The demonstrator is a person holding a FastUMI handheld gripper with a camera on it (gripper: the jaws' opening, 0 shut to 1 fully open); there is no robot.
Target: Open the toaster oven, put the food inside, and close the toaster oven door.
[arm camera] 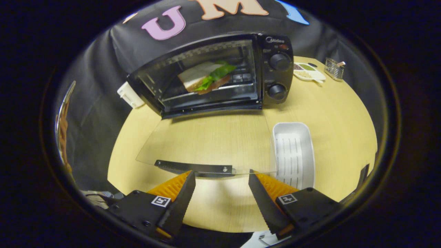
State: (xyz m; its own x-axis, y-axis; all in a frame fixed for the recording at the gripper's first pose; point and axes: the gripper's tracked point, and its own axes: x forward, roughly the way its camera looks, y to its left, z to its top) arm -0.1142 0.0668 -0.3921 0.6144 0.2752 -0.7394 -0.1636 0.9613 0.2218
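Observation:
A black toaster oven [272, 74] stands at the back of the round wooden table [344, 131], its glass door [206, 144] folded down flat toward me. Inside on the rack lies a sandwich [206, 77] with white bread and green lettuce. The door's black handle [194, 167] lies along its front edge, just ahead of my fingertips. My gripper [222, 175] is open, its two fingers spread either side of the handle's right end, touching nothing that I can make out.
An empty white ribbed tray [294, 155] sits right of the open door, close to my right finger. At the table's far right stand a small white dish with condiments [308, 71] and a wire holder [335, 69]. A white box [130, 94] sits left of the oven.

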